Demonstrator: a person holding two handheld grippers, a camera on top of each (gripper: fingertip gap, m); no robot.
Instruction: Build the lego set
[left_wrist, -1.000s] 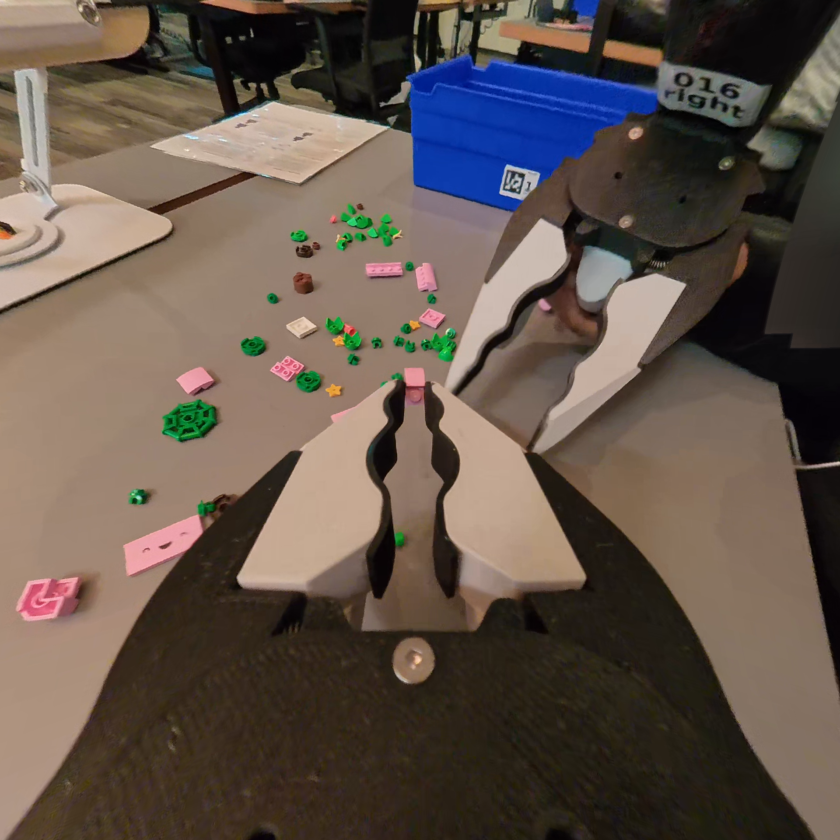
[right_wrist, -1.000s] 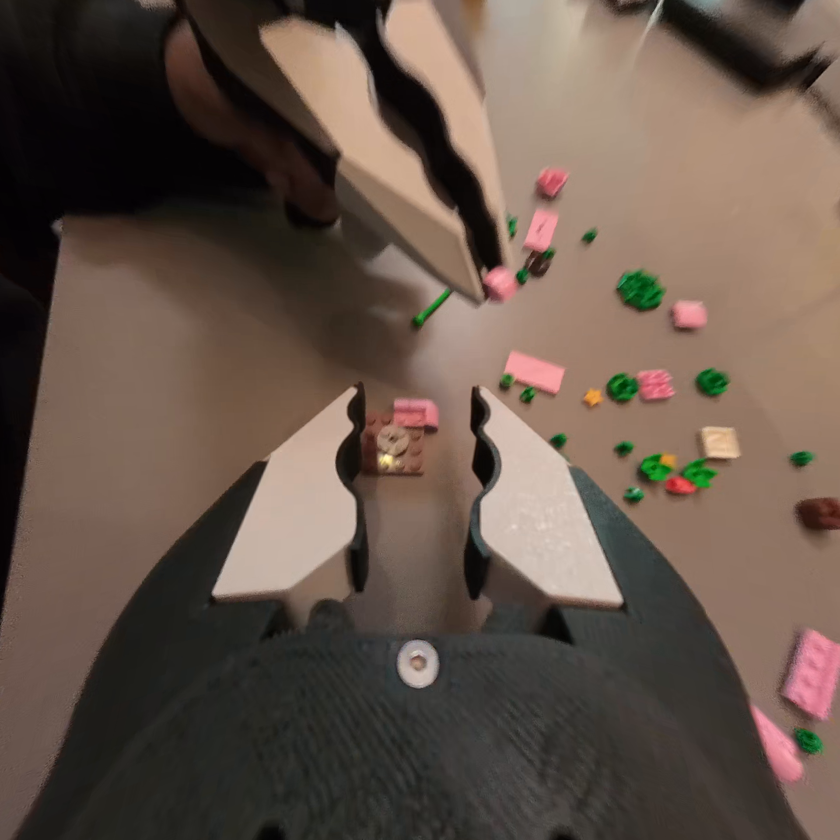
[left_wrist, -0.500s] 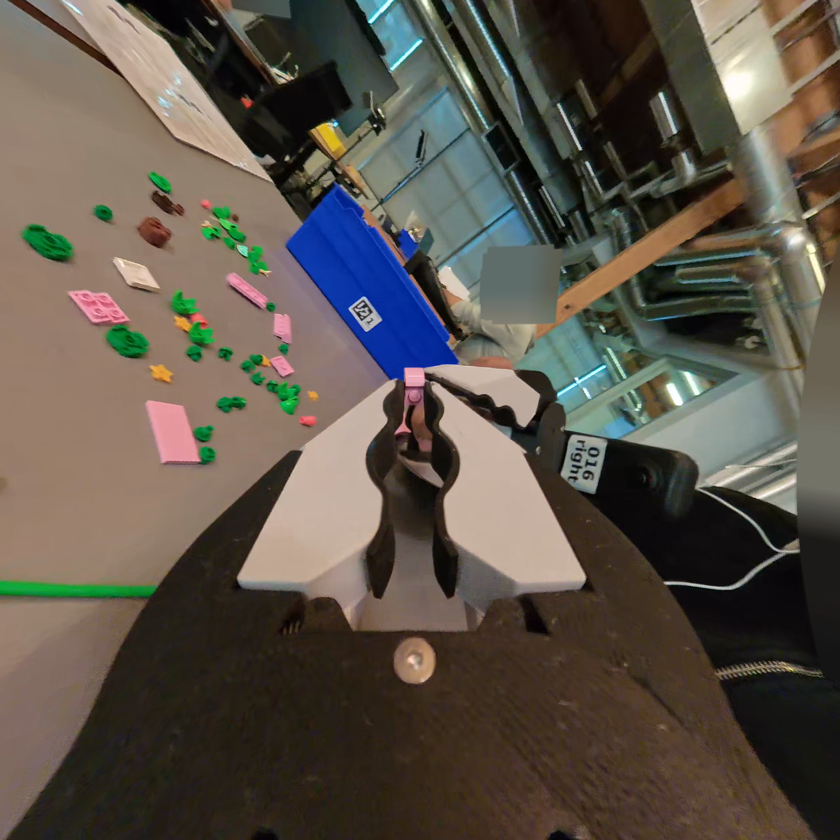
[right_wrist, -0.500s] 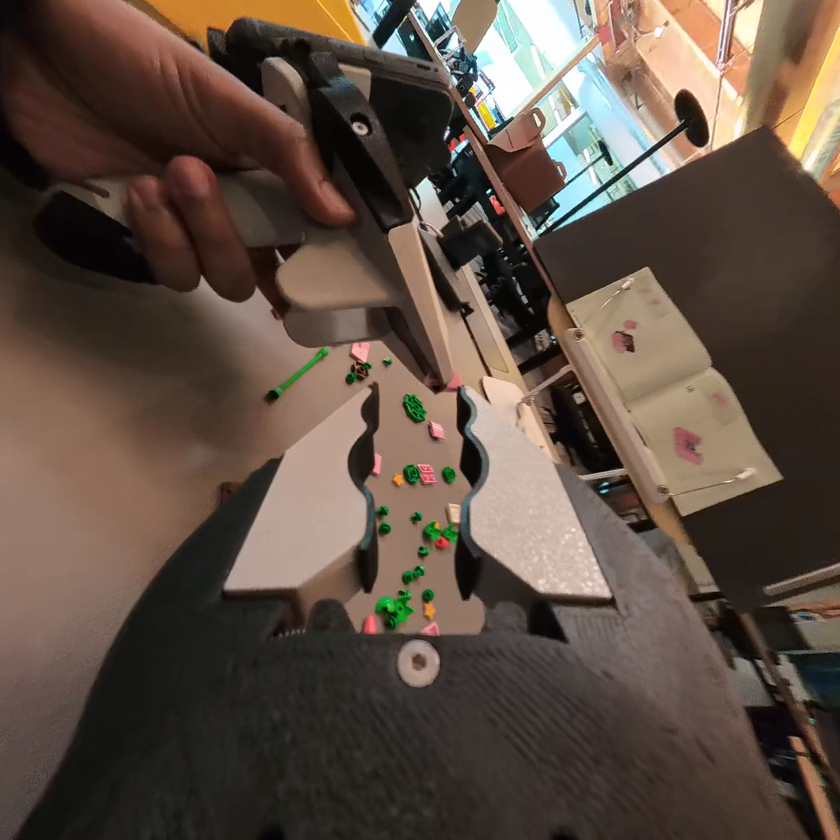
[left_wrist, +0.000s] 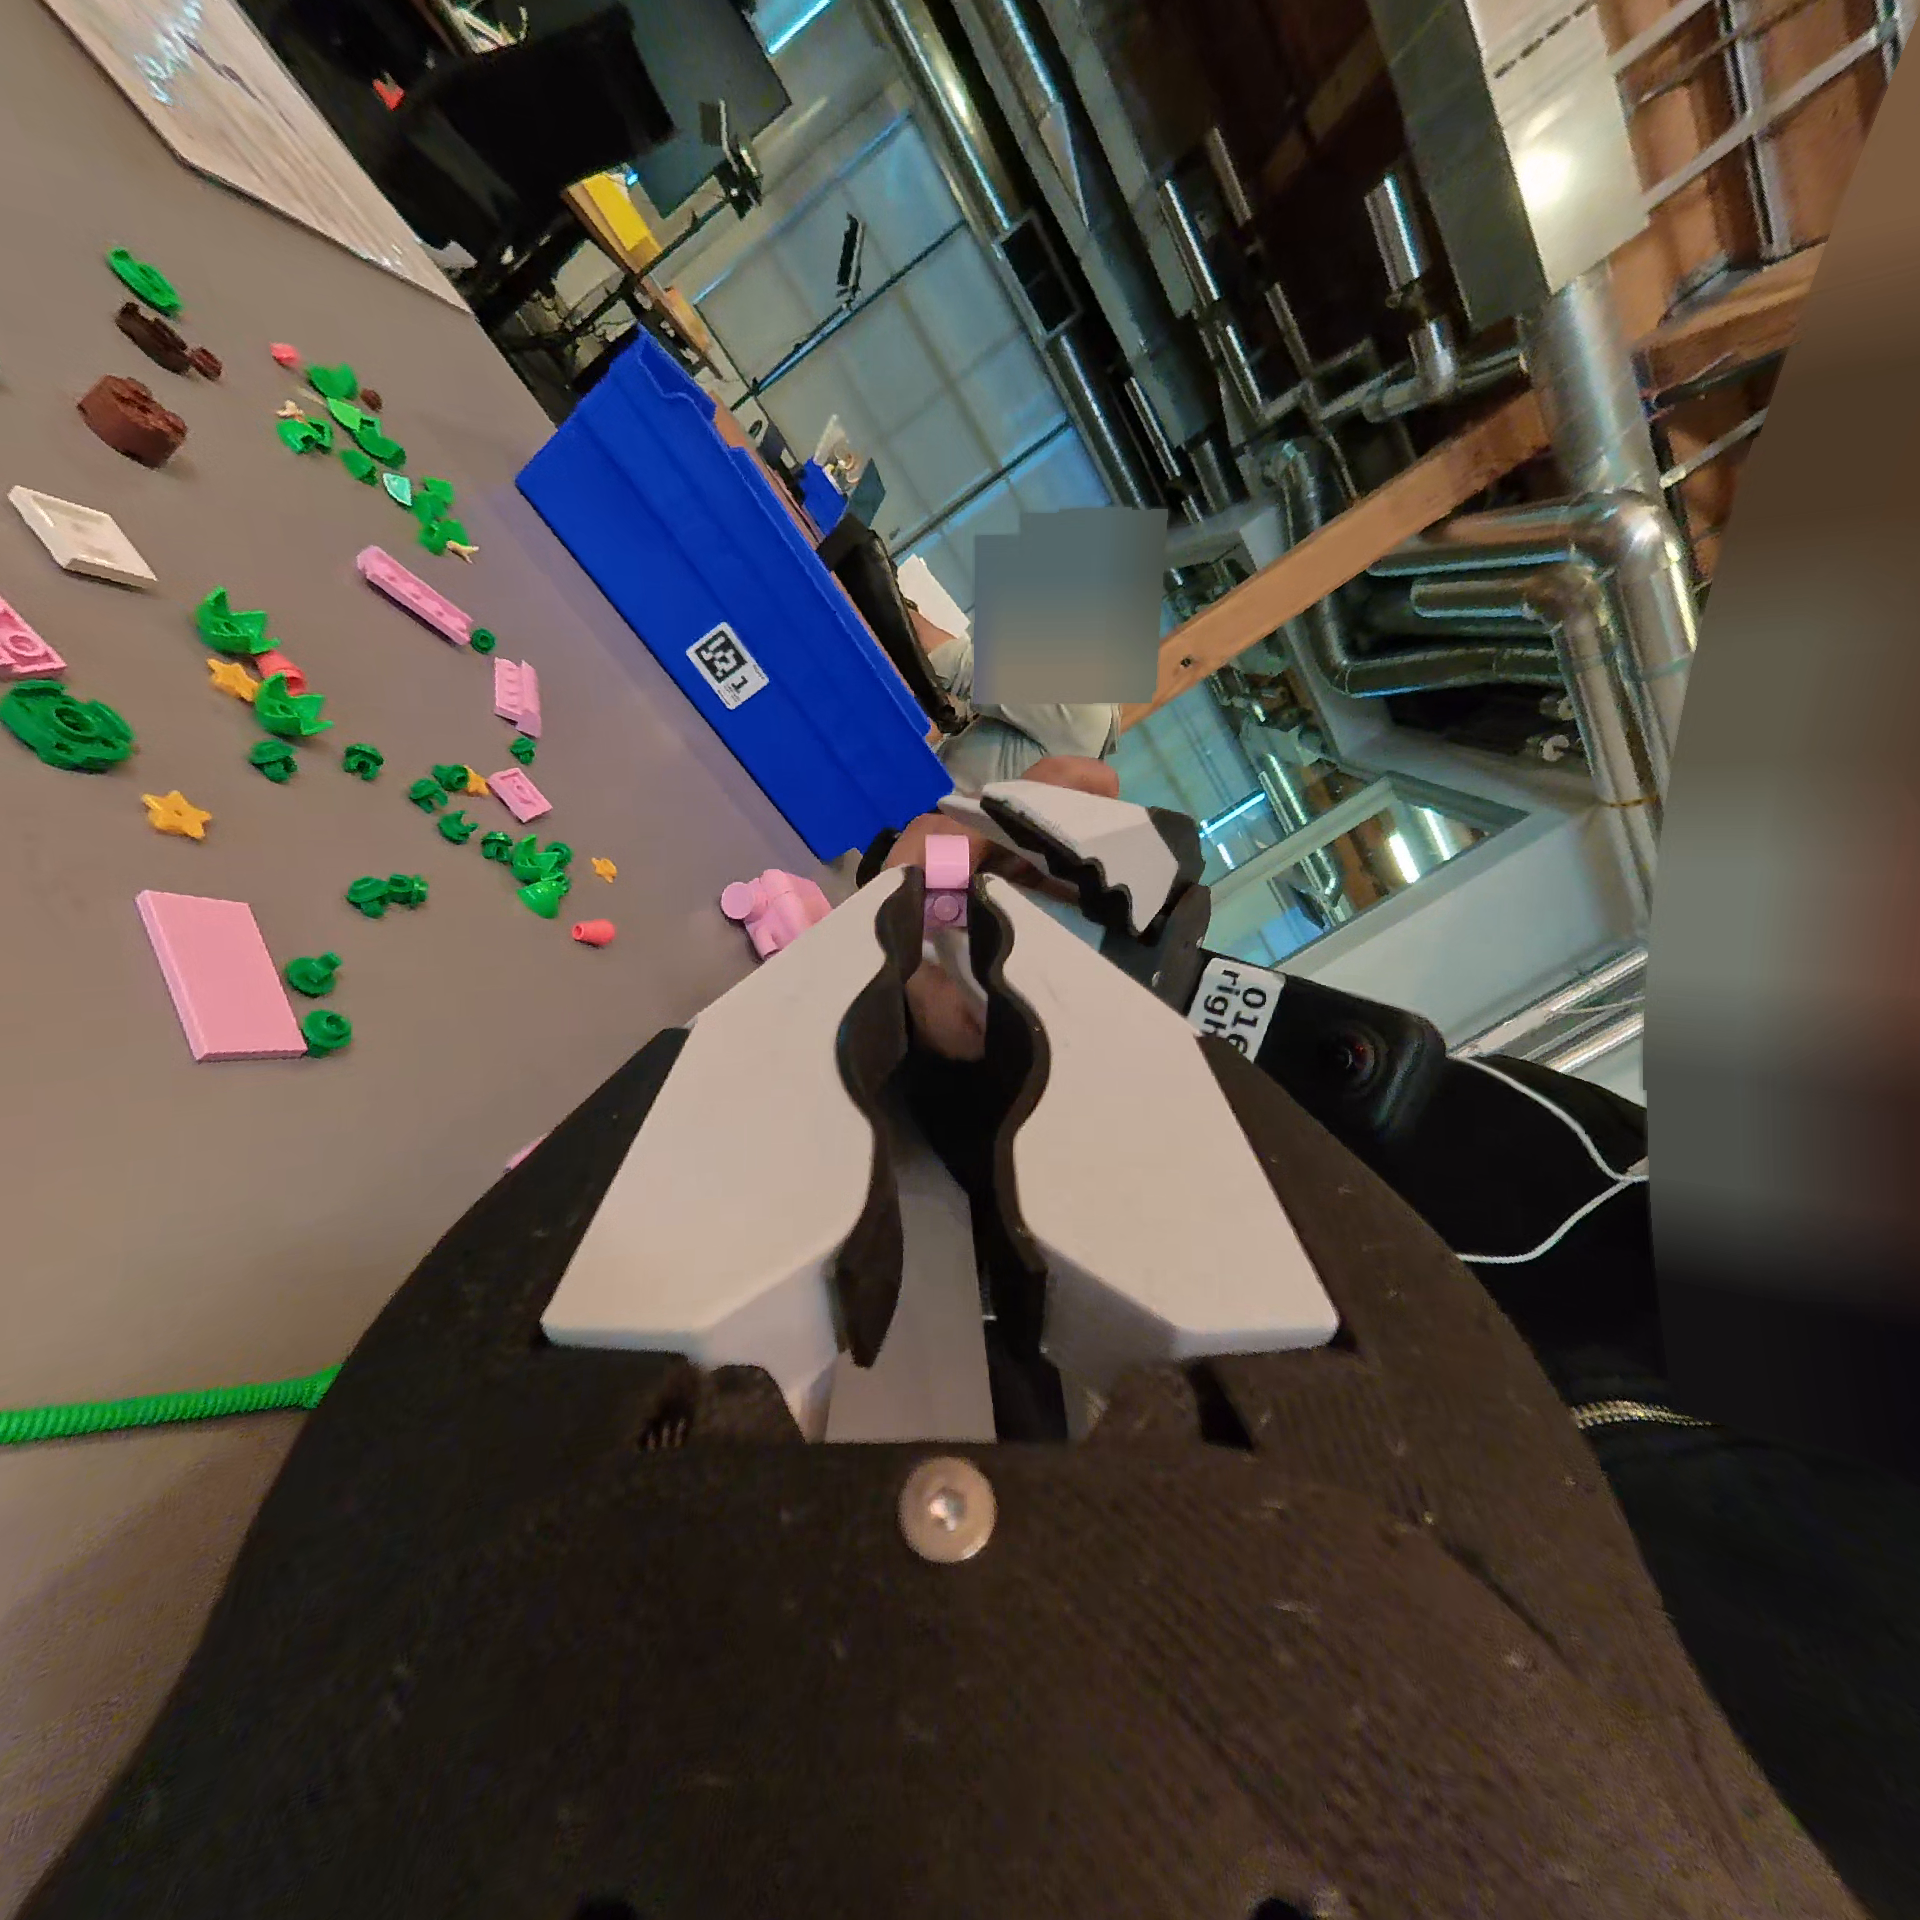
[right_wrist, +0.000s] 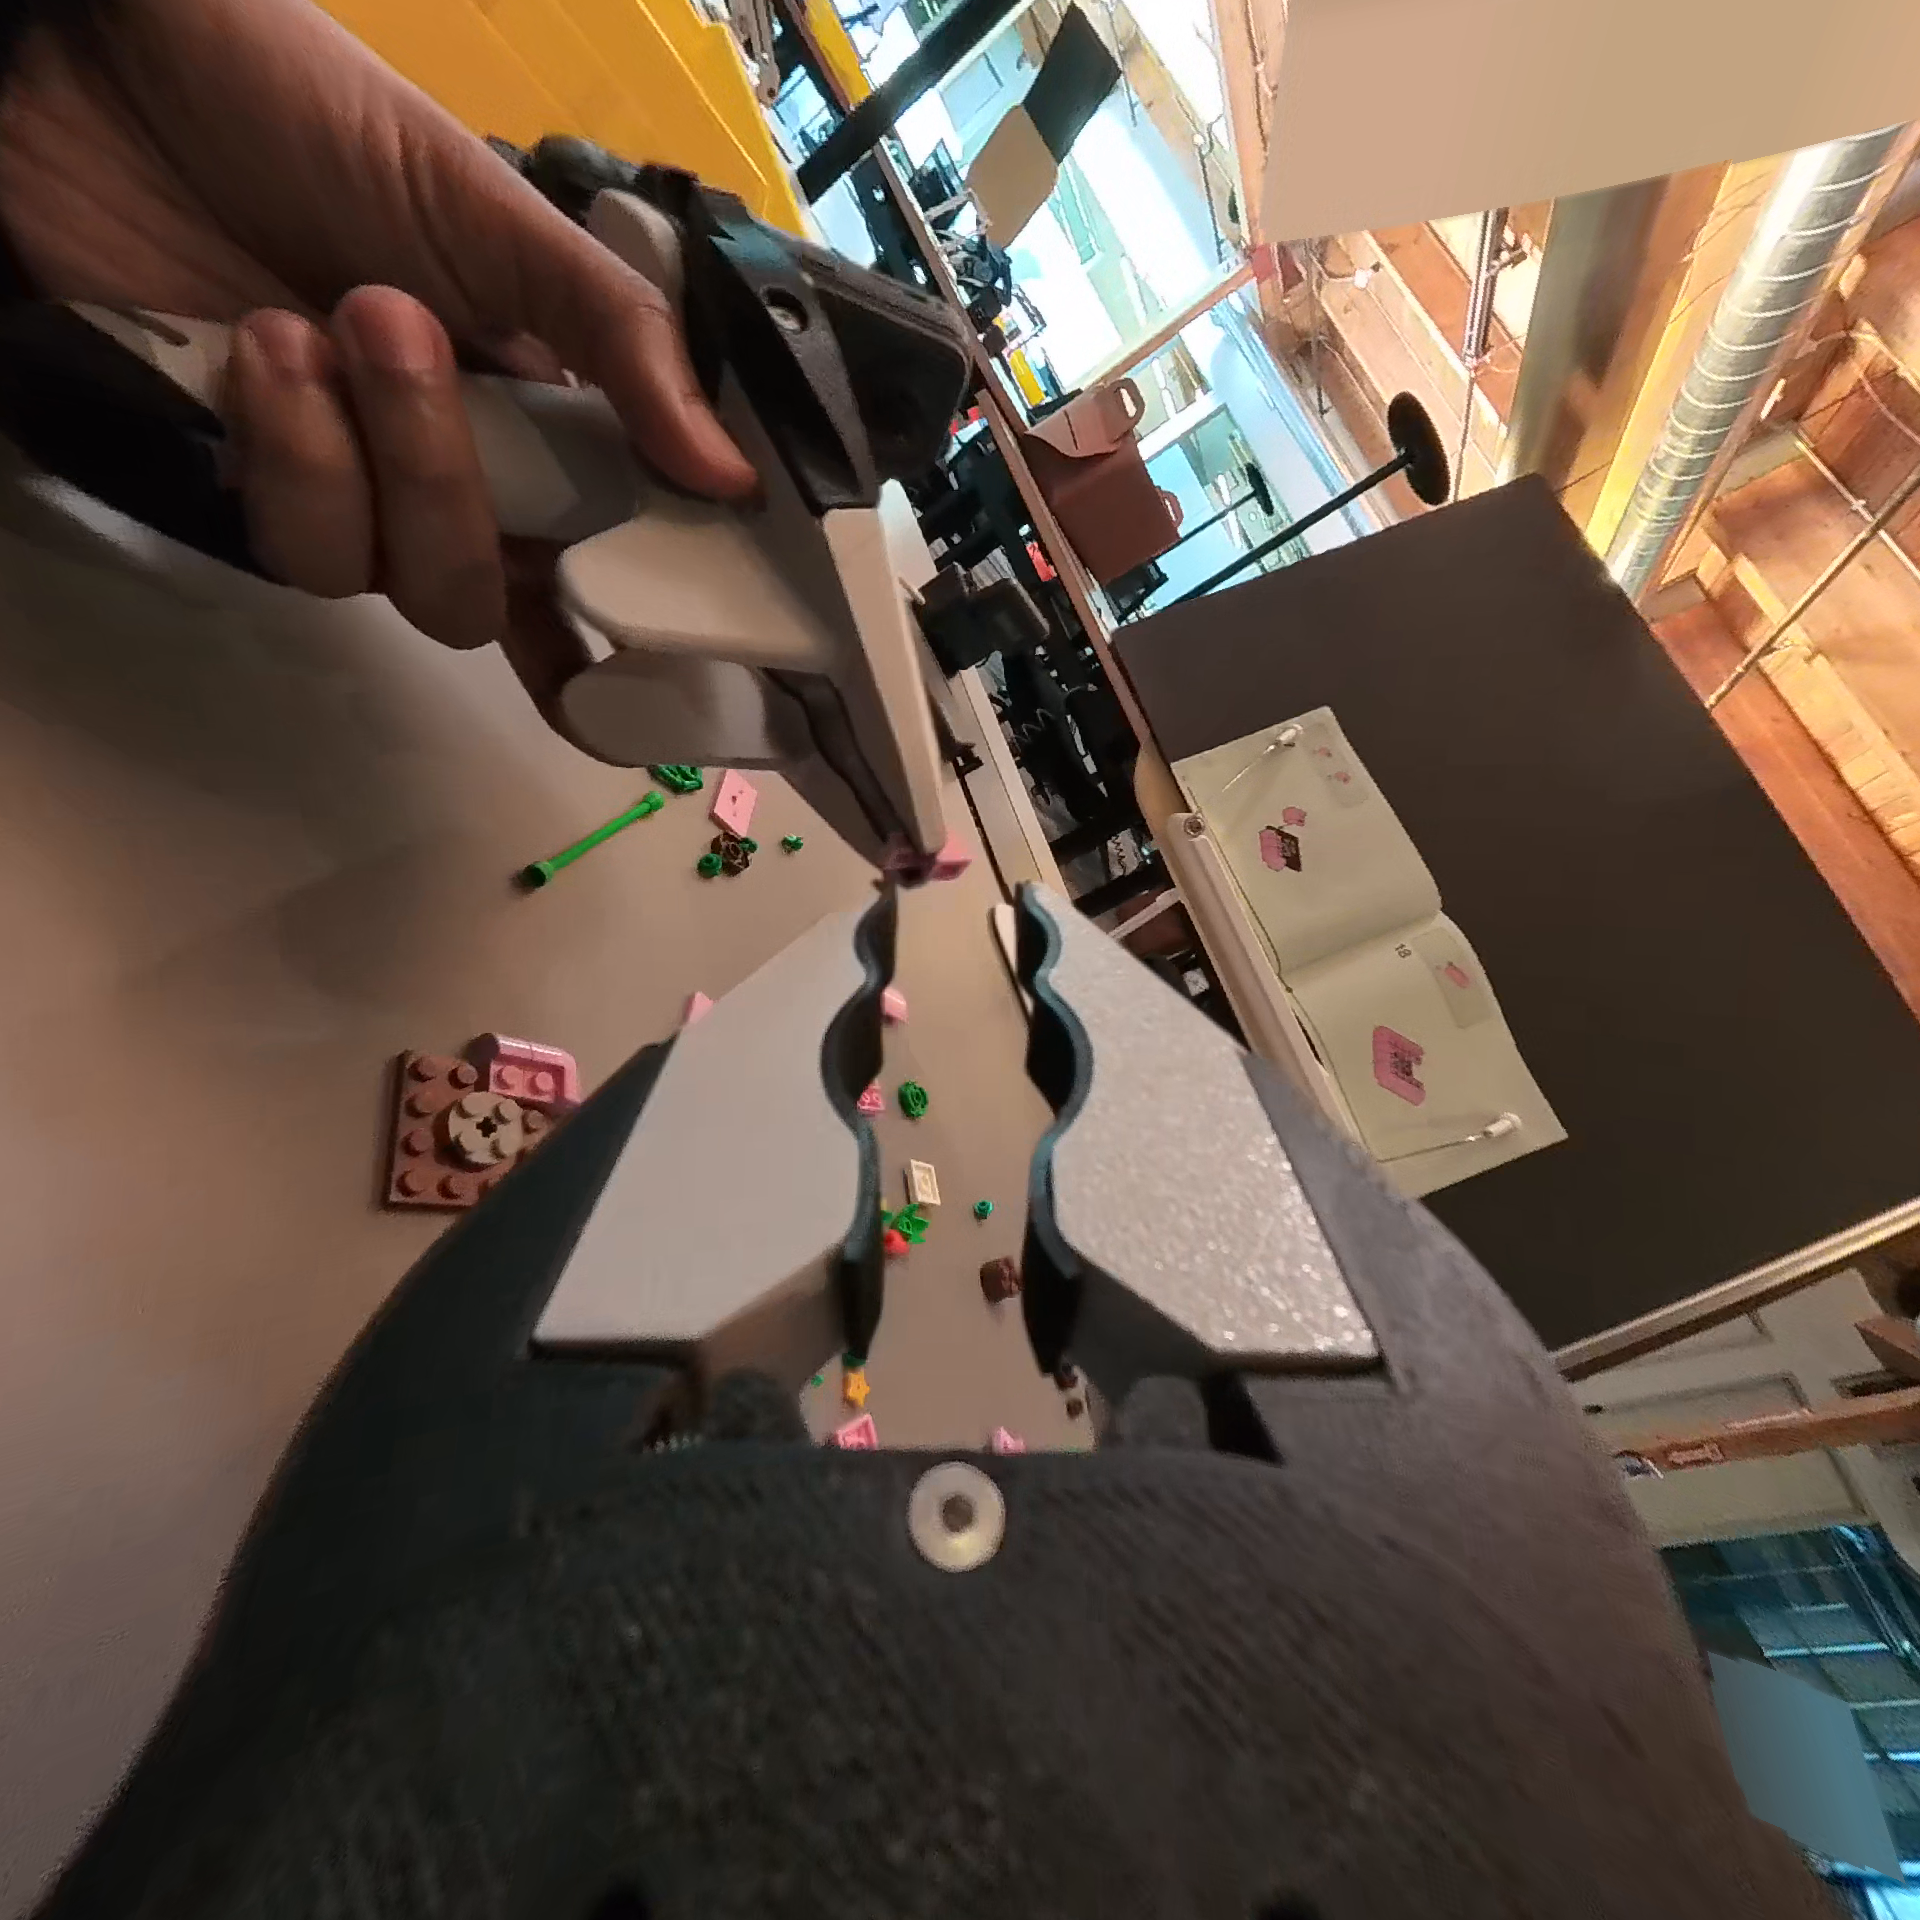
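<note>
Bright window backlight, wide-angle edge warping, slight motion blur throughout.

At the centre of the frame the left gripper (left_wrist: 948, 896) pinched a small pink brick (left_wrist: 948, 871) between its fingertips, the jaws closed on it, with the right gripper (left_wrist: 1081, 842) just beyond, up and to the right, its jaws slightly parted. Across the left side of the frame the grey table (left_wrist: 582, 1039) carried scattered green leaf pieces (left_wrist: 237, 625), a flat pink plate (left_wrist: 220, 972), a white tile (left_wrist: 81, 536), a brown round piece (left_wrist: 133, 420) and yellow stars (left_wrist: 177, 812). A blue bin (left_wrist: 727, 623) stood at the table's far edge above the centre, and a green cord (left_wrist: 156, 1411) ran in from the lower left.
</note>
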